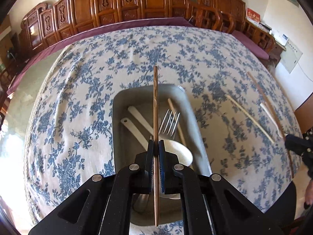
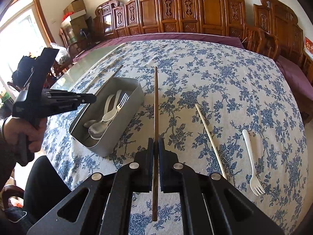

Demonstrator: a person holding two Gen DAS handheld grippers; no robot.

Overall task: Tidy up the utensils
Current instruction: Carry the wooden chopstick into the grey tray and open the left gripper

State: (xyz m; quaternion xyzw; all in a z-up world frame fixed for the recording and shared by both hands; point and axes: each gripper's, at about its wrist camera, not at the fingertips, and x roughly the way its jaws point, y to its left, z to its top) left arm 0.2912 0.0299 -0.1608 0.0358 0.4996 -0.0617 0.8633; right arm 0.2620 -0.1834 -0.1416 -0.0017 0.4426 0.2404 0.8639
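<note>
My left gripper (image 1: pixel 156 145) is shut on a dark brown chopstick (image 1: pixel 155 101) and holds it over the grey metal box (image 1: pixel 117 117). The box holds white spoons (image 1: pixel 137 125), a metal fork (image 1: pixel 169 121), a pale chopstick and metal spoons. My right gripper (image 2: pixel 156 143) is shut on another dark brown chopstick (image 2: pixel 156 98) above the flowered cloth, right of the box (image 2: pixel 125 121). A pale chopstick (image 2: pixel 210 141) and a white plastic fork (image 2: pixel 252 162) lie on the cloth to the right. The left gripper (image 2: pixel 86 98) shows over the box's left end.
The table carries a blue-flowered cloth (image 2: pixel 215 74). Carved wooden chairs (image 2: pixel 195 9) and a purple bench cushion (image 2: pixel 293 78) line the far side. A window (image 2: pixel 17 35) is at the left. The person's hand (image 2: pixel 25 131) holds the left gripper's handle.
</note>
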